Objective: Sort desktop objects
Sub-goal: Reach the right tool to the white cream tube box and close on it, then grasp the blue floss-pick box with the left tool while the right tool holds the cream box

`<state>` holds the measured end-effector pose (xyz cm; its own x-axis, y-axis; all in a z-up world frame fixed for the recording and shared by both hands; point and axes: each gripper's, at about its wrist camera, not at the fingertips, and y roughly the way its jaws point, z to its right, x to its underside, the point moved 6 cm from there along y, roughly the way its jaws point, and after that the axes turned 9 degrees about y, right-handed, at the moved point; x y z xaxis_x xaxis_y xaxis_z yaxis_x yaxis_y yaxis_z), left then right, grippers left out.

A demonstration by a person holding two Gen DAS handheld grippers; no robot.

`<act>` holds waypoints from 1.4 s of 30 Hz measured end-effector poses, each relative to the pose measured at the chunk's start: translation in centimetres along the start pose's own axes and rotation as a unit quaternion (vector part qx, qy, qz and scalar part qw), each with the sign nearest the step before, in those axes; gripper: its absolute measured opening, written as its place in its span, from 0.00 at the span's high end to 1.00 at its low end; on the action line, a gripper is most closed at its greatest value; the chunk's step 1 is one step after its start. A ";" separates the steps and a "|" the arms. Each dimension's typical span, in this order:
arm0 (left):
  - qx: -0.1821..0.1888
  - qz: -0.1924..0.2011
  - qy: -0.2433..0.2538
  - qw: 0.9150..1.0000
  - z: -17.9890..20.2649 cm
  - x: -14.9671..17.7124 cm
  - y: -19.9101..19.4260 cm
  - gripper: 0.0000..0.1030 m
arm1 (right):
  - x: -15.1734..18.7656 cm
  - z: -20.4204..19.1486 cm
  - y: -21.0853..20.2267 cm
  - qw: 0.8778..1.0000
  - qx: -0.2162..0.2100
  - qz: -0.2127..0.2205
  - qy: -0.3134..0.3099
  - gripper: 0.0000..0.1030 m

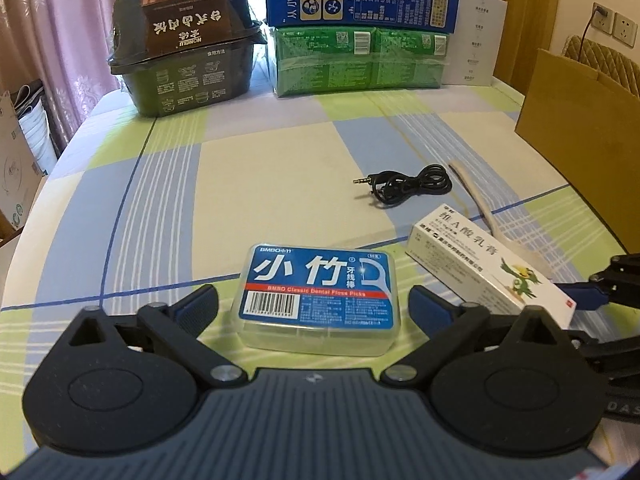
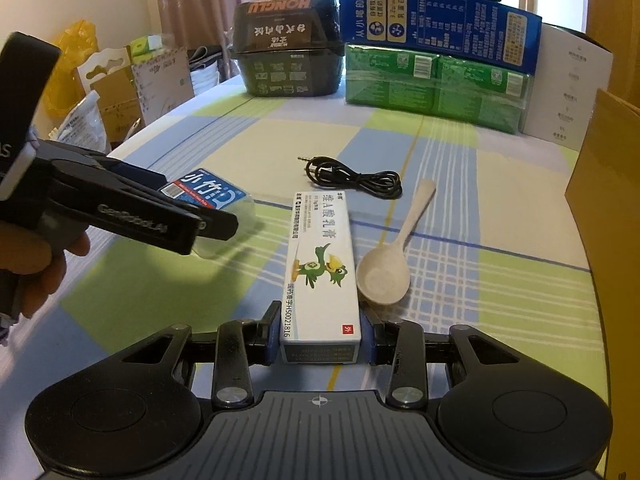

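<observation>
In the left wrist view, the left gripper (image 1: 314, 306) spreads wide at the bottom centre of the frame, its blue-padded fingers (image 1: 200, 306) on either side of the floss pick box (image 1: 318, 298) with a gap on each side, so it holds nothing. The clear box with its blue label lies flat on the checked surface (image 1: 260, 184).

In the right wrist view, the right gripper (image 2: 320, 338) sits at the bottom centre, its jaws drawn in against the two long sides of the ointment carton (image 2: 320, 268) at the near end. The white carton with a green bird printed on it lies flat, running away from the camera toward the centre of the frame. Just right of it lies a beige spoon (image 2: 386, 270), bowl up, its bowl near the carton and its handle angled to the upper right. Above the carton, near the centre, a coiled black audio cable (image 2: 356, 180) rests on the surface.

At the top of both frames stand a dark food tub (image 2: 290, 56), a blue milk carton (image 2: 436, 32) stacked on green packs (image 2: 436, 84), and a white box (image 2: 568, 92). A brown cardboard box (image 2: 608, 200) fills the right edge. A hand (image 2: 36, 260) at the left edge grips the left gripper's handle.
</observation>
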<state>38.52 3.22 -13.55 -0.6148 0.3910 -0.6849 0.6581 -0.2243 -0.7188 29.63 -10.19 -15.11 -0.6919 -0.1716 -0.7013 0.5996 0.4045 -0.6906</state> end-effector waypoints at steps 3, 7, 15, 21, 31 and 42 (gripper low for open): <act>-0.003 -0.005 0.003 1.000 0.5 0.5 -0.2 0.19 | 0.1 0.3 -0.3 1.000 0.000 -0.001 0.007 0.66; -0.004 -0.016 -0.003 1.000 1.8 1.9 -2.3 0.19 | 0.6 0.6 -1.5 1.000 -0.002 -0.004 0.020 0.66; 0.014 -0.033 -0.017 0.999 7.6 6.2 -9.0 0.19 | 4.4 1.4 -7.1 1.000 0.017 -0.005 0.021 0.66; 0.022 -0.037 -0.028 0.999 11.9 8.4 -12.1 0.19 | 8.6 2.8 -11.7 0.998 0.055 -0.013 0.030 0.66; 0.003 -0.037 -0.003 0.999 14.4 9.4 -12.3 0.17 | 9.6 4.0 -13.1 0.997 0.059 -0.004 0.046 0.58; -0.001 -0.026 0.000 1.000 14.4 9.1 -11.7 0.16 | 8.4 4.1 -10.8 0.998 0.051 -0.012 0.028 0.55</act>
<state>18.96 -3.48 -13.12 -0.6484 0.4031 -0.6458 0.6257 -0.2011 -0.7537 18.99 -19.74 -14.24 -0.7264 -0.1280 -0.6752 0.6187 0.3059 -0.7236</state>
